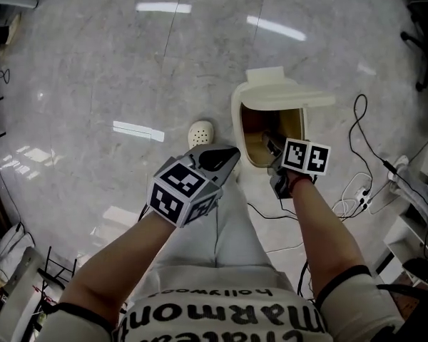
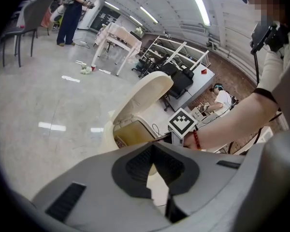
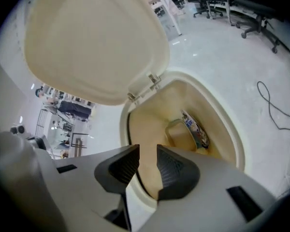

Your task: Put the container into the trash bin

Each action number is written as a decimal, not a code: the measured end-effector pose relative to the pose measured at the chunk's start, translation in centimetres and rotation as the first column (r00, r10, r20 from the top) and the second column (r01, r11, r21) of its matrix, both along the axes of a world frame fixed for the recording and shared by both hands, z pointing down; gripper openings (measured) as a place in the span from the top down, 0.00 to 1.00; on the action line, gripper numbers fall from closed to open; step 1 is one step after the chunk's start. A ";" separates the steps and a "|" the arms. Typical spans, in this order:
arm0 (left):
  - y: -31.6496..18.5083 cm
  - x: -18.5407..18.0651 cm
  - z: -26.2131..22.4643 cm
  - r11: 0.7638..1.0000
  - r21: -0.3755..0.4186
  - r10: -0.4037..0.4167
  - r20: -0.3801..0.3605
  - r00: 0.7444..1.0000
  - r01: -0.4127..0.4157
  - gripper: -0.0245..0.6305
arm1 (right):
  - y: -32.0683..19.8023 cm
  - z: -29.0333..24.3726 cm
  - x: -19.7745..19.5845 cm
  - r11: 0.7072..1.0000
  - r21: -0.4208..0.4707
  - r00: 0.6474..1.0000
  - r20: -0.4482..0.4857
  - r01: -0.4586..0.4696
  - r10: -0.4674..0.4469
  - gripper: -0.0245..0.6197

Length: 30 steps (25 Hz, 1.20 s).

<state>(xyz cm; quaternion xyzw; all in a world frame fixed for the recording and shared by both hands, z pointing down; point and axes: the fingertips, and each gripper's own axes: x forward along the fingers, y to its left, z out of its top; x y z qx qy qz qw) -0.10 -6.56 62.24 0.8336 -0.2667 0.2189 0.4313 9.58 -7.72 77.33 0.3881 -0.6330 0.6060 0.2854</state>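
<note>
1. Here, in the head view, I look steeply down at the pale trash bin (image 1: 236, 116) standing on the grey floor (image 1: 93, 70), with its lid (image 1: 282, 91) tipped up and back so the mouth is uncovered.
2. The container (image 3: 189, 129) lies inside the trash bin, low against the inner wall and tilted on its side. It is a pale tub with a colourful printed band along 1 edge. Nothing touches it.
3. The right hand-held gripper (image 3: 148, 152) hangs just above the bin's mouth. Its 2 jaws stand a narrow gap apart, and through that gap I see only the yellowish inside of the bin.
4. In the head view the same right hand-held gripper (image 1: 269, 144) reaches over the near rim, its marker cube sitting above the opening.
5. The left hand-held gripper (image 2: 152, 146) has its jaws drawn together, the tips meeting, and it carries nothing.
6. In the head view the left hand-held gripper (image 1: 234, 152) sits to the left of the trash bin, near it but clear of the rim, above the person's pale trousers.
7. A white shoe (image 1: 200, 132) rests on the floor just beside the bin's left wall.
8. Loose cables (image 1: 357, 191) trail across the floor to the right of the bin.
9. From the left gripper view, the trash bin (image 2: 128, 135) shows side-on with its lid (image 2: 145, 98) raised.
</note>
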 end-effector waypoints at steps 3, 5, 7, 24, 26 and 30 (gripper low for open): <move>0.5 0.8 -2.5 1.000 0.017 0.006 0.012 1.000 -0.006 0.97 | 0.3 -5.1 -1.5 0.998 0.062 0.989 0.150 -0.015 0.006 0.82; 0.9 1.7 -4.6 1.000 0.028 0.001 0.021 1.000 -0.002 0.97 | 0.9 -9.2 -0.8 0.992 0.130 0.983 0.183 -0.007 -0.017 0.82; 1.9 2.6 -7.1 1.000 0.026 -0.005 0.024 1.000 0.005 0.97 | 1.8 -13.8 1.2 0.977 0.212 0.985 0.167 0.007 -0.044 0.82; -5.4 1.2 -32.8 0.898 0.421 -0.102 -0.083 0.991 0.128 0.98 | -9.6 -54.9 13.5 0.398 0.917 0.999 -0.026 0.010 0.033 0.96; -5.5 1.6 -35.3 0.879 0.459 -0.086 -0.113 0.990 0.129 0.98 | -9.2 -57.9 13.6 0.329 0.944 0.998 -0.031 0.014 0.046 0.96; -5.6 2.4 -38.9 0.841 0.522 -0.069 -0.157 0.985 0.142 0.98 | -8.6 -61.9 13.9 0.237 0.971 1.000 -0.004 -0.003 0.028 0.96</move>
